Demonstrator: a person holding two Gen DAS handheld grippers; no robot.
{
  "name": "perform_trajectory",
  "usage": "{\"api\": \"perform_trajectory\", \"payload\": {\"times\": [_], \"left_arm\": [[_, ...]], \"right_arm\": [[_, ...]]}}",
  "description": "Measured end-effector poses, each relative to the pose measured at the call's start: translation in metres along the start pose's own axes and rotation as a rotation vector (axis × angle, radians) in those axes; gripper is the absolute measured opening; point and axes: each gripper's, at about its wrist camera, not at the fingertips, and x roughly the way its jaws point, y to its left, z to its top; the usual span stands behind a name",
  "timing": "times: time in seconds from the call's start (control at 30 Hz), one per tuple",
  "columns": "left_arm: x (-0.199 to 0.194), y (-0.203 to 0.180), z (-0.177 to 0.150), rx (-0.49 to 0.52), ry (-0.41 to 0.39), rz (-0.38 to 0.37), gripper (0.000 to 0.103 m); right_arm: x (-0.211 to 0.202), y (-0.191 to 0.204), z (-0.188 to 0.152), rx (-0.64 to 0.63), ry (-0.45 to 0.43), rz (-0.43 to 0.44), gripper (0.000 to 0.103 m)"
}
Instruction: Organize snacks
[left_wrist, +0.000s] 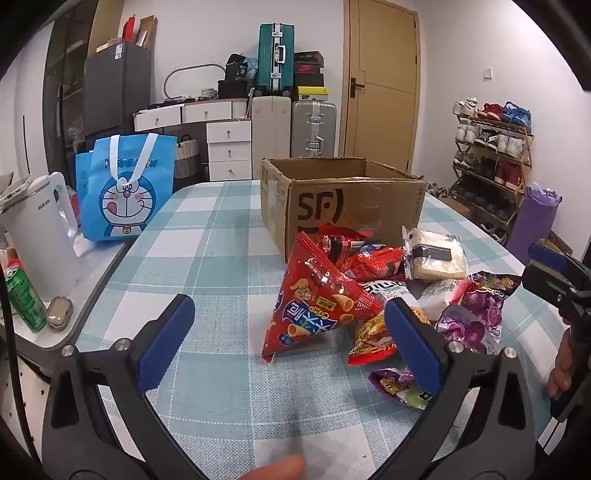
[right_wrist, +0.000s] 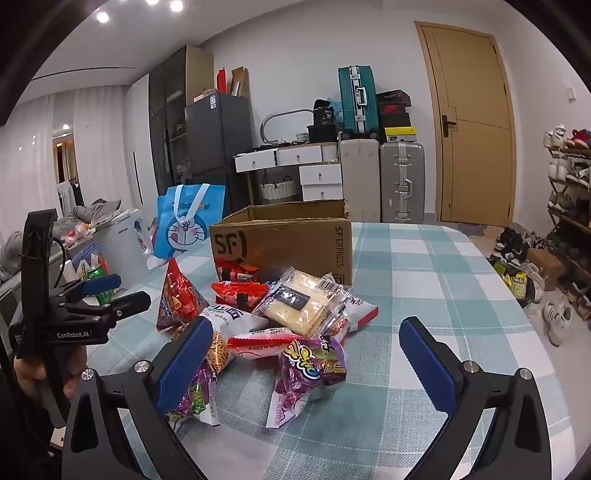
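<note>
Checked tablecloth (left_wrist: 207, 236) under snack heap (right_wrist: 280, 325) beside cardboard box (left_wrist: 347, 199)

- White walls with a tan wooden door (right_wrist: 476, 125) at the back right.
- A teal suitcase (left_wrist: 276, 57) stands atop stacked luggage beside white drawers (left_wrist: 229, 149).
- A dark grey fridge (right_wrist: 218, 133) stands left.
- Shoe rack (left_wrist: 491, 162) at right.
- Recessed ceiling lights (right_wrist: 176, 5) glow.

Snack packets (right_wrist: 291, 325) heaped before the cardboard box (right_wrist: 284, 240); right gripper (right_wrist: 306, 354) jaws wide apart
</note>
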Motion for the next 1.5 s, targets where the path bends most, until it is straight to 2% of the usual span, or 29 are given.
{"api": "perform_trajectory", "payload": {"times": [0.13, 0.2, 0.53, 1.5], "left_arm": [[0.0032, 0.0064, 0.0016, -0.032, 0.023, -0.021, 0.103], [0.0017, 0.0096, -0.001, -0.044, 0.003, -0.024, 0.103], [-0.0033, 0.0008, 0.0008, -0.004, -0.005, -0.01, 0.103], [-0.0043, 0.001, 0.0005, -0.005, -0.006, -0.015, 0.103]], "right_arm": [[-0.0003, 0.0013, 0.0011, 0.006, -0.001, -0.003, 0.103], [-0.0003, 0.0006, -0.0012, 0.007, -0.007, -0.002, 0.103], [-0.0017, 0.0018, -0.0001, 0.005, -0.006, 0.004, 0.103], [0.0004, 0.0017, -0.0002, 0.005, -0.001, 0.005, 0.103]]}}
